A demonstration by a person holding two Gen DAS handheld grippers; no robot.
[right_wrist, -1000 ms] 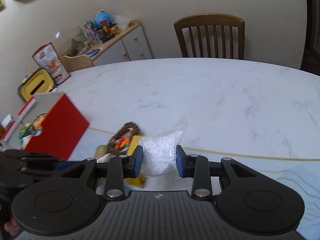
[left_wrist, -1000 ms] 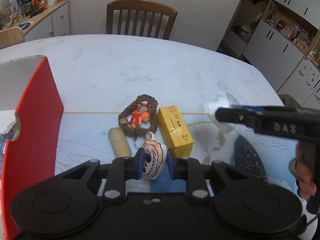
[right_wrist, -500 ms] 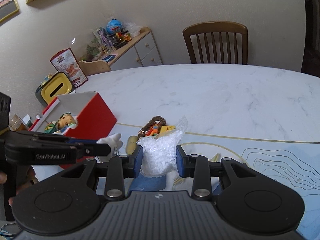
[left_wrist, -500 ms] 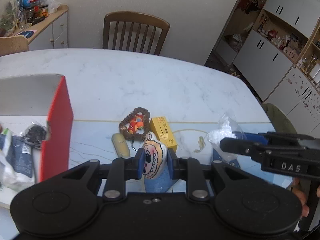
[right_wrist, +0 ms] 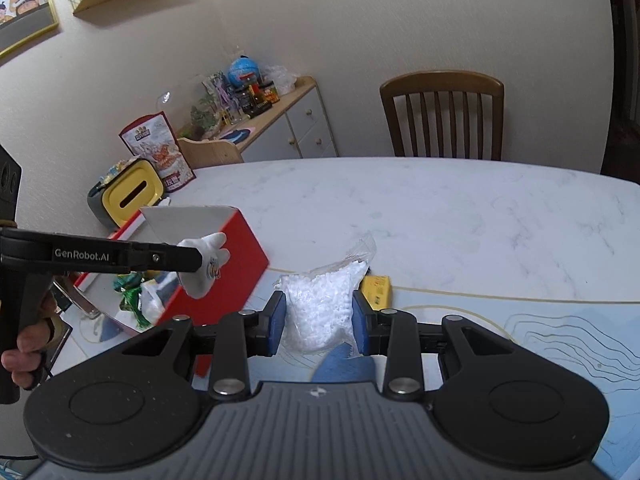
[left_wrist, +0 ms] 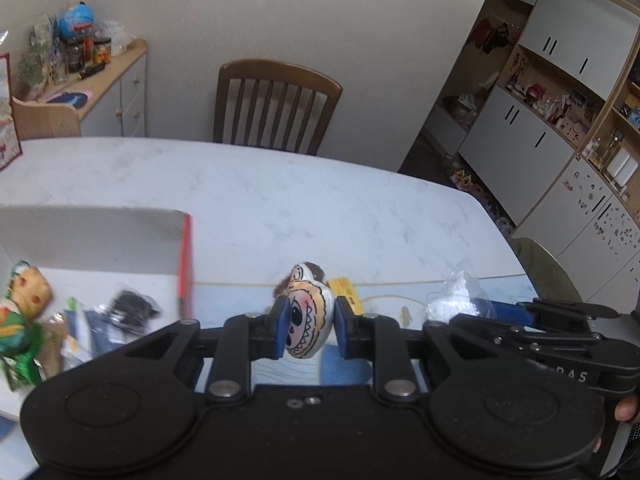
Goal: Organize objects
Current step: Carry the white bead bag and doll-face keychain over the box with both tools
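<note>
The left gripper (left_wrist: 308,326) pinches a white toothy-faced plush toy (left_wrist: 306,320); the right gripper (right_wrist: 319,320) squeezes a clear bag of white pellets (right_wrist: 320,304), with the open red cardboard box (right_wrist: 236,256) at ten o'clock.

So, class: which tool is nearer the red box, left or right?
Left. The left tool, gripping the plush toy, hangs right beside the red box, near its open top. The right tool, holding the bag of white pellets, sits farther off over the table.

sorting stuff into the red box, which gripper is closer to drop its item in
Left. The left gripper, shut on the plush toy, hangs beside the red box; the right gripper holds its bead bag farther away.
</note>
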